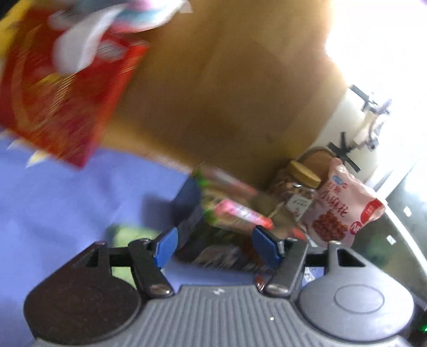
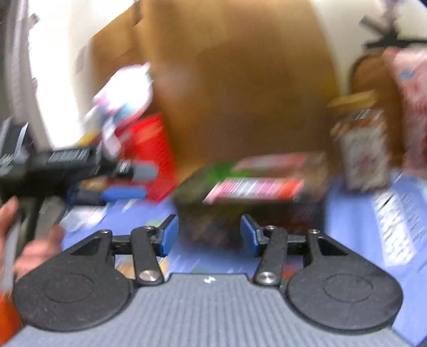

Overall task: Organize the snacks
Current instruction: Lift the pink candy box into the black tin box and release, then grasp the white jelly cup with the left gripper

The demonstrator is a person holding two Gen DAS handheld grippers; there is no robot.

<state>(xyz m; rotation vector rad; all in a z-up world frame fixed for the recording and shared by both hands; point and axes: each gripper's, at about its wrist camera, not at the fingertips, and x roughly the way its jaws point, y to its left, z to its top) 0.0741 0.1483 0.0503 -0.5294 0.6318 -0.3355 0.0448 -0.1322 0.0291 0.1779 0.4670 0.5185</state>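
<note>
Both views are motion-blurred. My left gripper point(image 1: 216, 244) is open, its blue fingertips on either side of a dark snack box point(image 1: 213, 253) with pink-and-green packs point(image 1: 240, 216) stacked on it; nothing is gripped. My right gripper point(image 2: 208, 235) is open too, close in front of the same dark box point(image 2: 213, 219) topped by pink packs point(image 2: 253, 186). A glass jar with a wooden lid point(image 1: 296, 189) and a pink snack bag point(image 1: 341, 205) stand behind the stack. A red snack bag point(image 1: 61, 88) lies far left. The left gripper also shows in the right wrist view point(image 2: 122, 184).
A purple cloth point(image 1: 66, 202) covers the table. A large brown cardboard box point(image 1: 226, 88) stands behind the snacks. The jar point(image 2: 363, 149) and pink bag point(image 2: 411, 106) are at the right in the right wrist view. A white-pink packet point(image 1: 138, 16) lies above the red bag.
</note>
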